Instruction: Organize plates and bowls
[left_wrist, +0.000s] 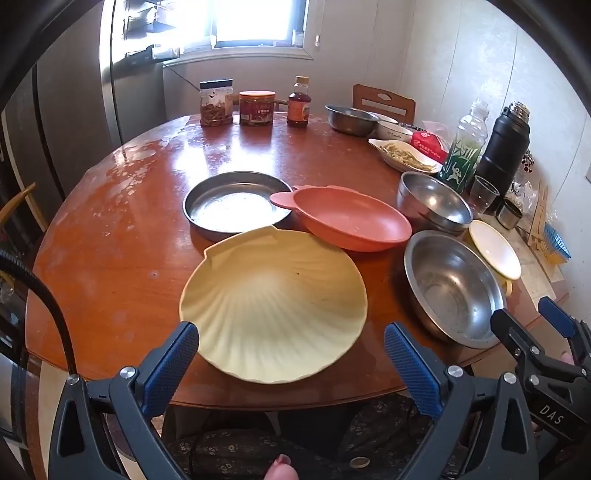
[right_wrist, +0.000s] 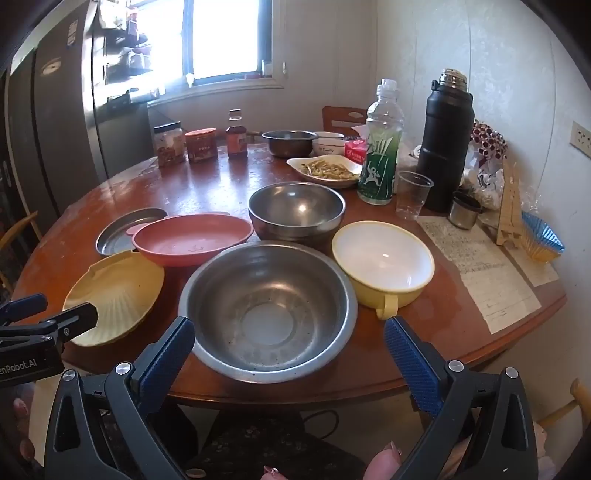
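The right tool (left_wrist: 550, 325), seen at the edge of the left wrist view, bears the white letters "DAS" on its black body. In the right wrist view the left tool (right_wrist: 48, 314) carries a cut-off white marking that reads "enRobot.AI". The white bowl (right_wrist: 330, 146) near the far edge of the desk (right_wrist: 207, 184) shows small dark script that seems to read "Family". The labels on the jars, bottles and red packet are too small to read.
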